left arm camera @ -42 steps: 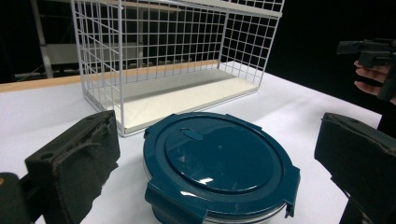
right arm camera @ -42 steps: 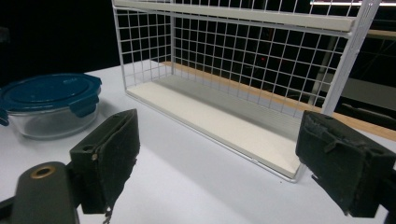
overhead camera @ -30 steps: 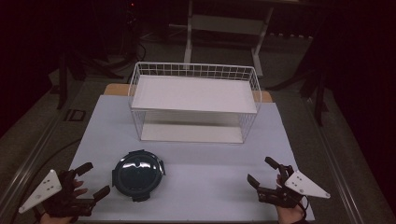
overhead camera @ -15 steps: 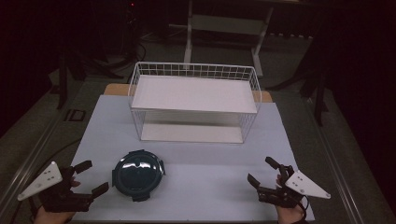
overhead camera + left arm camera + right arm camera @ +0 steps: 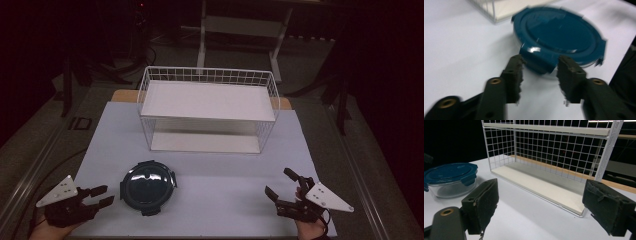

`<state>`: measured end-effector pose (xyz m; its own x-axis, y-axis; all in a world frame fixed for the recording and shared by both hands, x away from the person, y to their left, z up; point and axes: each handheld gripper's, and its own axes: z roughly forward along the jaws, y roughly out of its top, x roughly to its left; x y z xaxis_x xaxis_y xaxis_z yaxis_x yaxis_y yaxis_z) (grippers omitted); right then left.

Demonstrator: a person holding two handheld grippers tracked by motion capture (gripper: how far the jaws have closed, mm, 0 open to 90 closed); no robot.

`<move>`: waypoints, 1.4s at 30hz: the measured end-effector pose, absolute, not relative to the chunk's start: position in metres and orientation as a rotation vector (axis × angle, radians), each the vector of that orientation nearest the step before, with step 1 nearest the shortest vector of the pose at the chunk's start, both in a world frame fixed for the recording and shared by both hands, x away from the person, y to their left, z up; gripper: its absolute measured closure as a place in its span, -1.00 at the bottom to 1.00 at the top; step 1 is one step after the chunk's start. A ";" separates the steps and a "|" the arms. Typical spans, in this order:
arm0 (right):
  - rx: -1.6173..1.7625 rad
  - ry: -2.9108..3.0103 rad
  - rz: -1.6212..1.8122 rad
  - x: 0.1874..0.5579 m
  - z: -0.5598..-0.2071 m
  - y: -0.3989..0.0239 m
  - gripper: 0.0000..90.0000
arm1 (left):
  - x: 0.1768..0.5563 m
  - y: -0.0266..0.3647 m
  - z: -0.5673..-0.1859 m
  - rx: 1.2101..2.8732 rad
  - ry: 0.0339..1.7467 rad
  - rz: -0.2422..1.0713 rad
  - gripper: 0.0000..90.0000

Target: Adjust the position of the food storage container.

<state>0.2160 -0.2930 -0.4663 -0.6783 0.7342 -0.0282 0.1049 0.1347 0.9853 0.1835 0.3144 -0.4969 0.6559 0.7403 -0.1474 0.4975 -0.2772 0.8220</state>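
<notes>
A round glass container with a dark blue clip lid (image 5: 147,186) sits on the pale tabletop (image 5: 220,172) at the front left. My left gripper (image 5: 106,195) lies just left of it, tips pointing at it and a short way off. In the left gripper view its jaws (image 5: 541,73) have just been closing; they stand narrowed but open, with a lid clip (image 5: 537,62) just beyond the tips and nothing pressed between the pads. My right gripper (image 5: 278,181) rests at the front right, wide open with nothing between the jaws (image 5: 542,192).
A white wire rack with two white shelves (image 5: 207,75) stands at the middle back of the table. The right gripper view shows the rack (image 5: 549,147) close ahead and the container (image 5: 450,178) at far left. Beyond the table the room is dark, with stand legs.
My left gripper has shifted right toward the container and lower, and its jaws have drawn closer together. The right gripper and the container have stayed put.
</notes>
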 end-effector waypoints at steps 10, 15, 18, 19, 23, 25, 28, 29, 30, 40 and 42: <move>0.823 1.905 1.560 0.218 -0.468 -0.295 -0.70 | 0.196 0.306 -0.508 2.063 1.026 0.317 0.99; 0.814 1.920 1.557 0.218 -0.468 -0.293 -0.70 | 0.201 0.299 -0.504 2.081 1.011 0.315 0.99; 0.819 1.924 1.562 0.218 -0.469 -0.292 -0.70 | 0.204 0.296 -0.504 2.083 1.001 0.305 0.99; 0.817 1.926 1.563 0.218 -0.469 -0.292 -0.70 | 0.205 0.294 -0.504 2.083 1.001 0.312 0.99; 0.813 1.931 1.561 0.218 -0.469 -0.292 -0.70 | 0.206 0.294 -0.501 2.072 0.994 0.300 1.00; 0.815 1.933 1.563 0.219 -0.470 -0.291 -0.70 | 0.207 0.293 -0.500 2.092 0.991 0.301 1.00; 0.814 1.939 1.559 0.219 -0.470 -0.290 -0.70 | 0.208 0.291 -0.499 2.095 0.990 0.297 1.00; 0.812 1.939 1.559 0.219 -0.470 -0.290 -0.70 | 0.209 0.289 -0.499 2.097 0.986 0.287 1.00; 0.812 1.939 1.559 0.219 -0.470 -0.290 -0.70 | 0.209 0.289 -0.499 2.097 0.986 0.287 1.00; 0.812 1.938 1.565 0.219 -0.470 -0.290 -0.70 | 0.220 0.268 -0.498 2.117 0.946 0.269 1.00; 0.814 1.944 1.566 0.219 -0.470 -0.290 -0.70 | 0.227 0.260 -0.498 2.120 0.933 0.262 1.00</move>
